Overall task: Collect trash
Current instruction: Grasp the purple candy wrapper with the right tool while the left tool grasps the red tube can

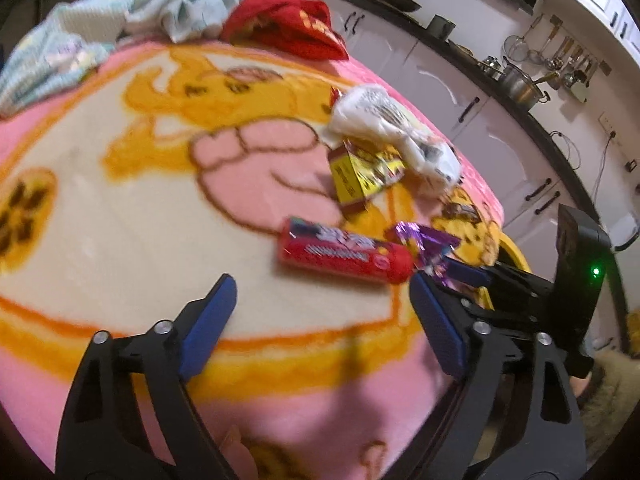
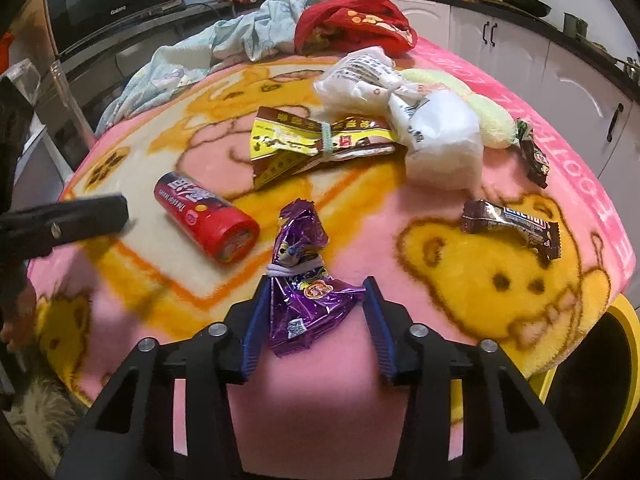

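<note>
Between the right gripper's [image 2: 316,312] partly closed blue pads lies the purple snack wrapper [image 2: 306,280], on the pink cartoon blanket [image 2: 500,280]; whether the pads pinch it yet cannot be told. Left gripper [image 1: 320,312]: wide open, empty, near the red snack tube [image 1: 344,254]. Risks: crinkled foil slipping out, plush fabric snagging, grippers colliding.

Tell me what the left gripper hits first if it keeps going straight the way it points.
Most likely the red tube, lying crosswise just ahead of the open left gripper. The yellow packet lies beyond it. Blur and fisheye make depth uncertain.
</note>
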Action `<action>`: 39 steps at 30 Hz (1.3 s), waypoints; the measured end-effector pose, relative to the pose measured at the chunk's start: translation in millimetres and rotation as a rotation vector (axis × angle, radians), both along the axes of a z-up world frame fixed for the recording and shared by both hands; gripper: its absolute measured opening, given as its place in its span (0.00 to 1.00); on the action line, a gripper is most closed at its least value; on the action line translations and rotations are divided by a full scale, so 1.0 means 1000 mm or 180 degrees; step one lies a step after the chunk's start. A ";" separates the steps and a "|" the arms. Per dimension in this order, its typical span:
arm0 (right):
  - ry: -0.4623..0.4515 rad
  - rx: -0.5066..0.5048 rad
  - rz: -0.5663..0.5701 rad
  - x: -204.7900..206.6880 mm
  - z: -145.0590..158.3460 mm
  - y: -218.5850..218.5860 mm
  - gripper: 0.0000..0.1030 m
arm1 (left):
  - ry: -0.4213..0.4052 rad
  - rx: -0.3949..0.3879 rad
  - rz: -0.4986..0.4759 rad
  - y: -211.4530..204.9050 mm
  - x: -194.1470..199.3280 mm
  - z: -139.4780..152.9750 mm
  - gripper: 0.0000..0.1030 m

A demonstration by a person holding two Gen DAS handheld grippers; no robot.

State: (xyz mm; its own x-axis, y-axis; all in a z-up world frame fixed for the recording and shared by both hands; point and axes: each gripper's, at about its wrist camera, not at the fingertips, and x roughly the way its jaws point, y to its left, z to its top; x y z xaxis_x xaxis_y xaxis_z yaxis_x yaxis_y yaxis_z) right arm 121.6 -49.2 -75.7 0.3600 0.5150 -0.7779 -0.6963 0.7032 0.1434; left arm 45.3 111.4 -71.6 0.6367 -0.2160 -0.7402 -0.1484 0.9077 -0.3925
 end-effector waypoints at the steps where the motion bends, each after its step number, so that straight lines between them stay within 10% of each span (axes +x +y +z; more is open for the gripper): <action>1: 0.0018 0.0020 -0.0005 0.001 0.000 -0.002 0.39 | 0.0054 -0.0106 0.0000 -0.002 0.003 -0.005 0.70; 12: -0.0107 0.0162 -0.0232 0.012 0.023 -0.039 0.35 | 0.0283 -0.0649 0.0386 0.001 0.037 -0.021 0.63; 39: -0.0564 0.0368 -0.0262 -0.003 0.068 -0.054 0.35 | 0.0220 -0.0238 0.0241 0.001 0.042 -0.012 0.30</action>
State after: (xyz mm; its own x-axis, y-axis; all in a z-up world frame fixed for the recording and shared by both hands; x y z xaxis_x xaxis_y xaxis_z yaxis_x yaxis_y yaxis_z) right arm 119.0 -103.2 -8.0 0.5303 0.5603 -0.6363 -0.6587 0.7448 0.1068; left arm 87.3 112.0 -83.9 0.6014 -0.2253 -0.7665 -0.2445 0.8615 -0.4450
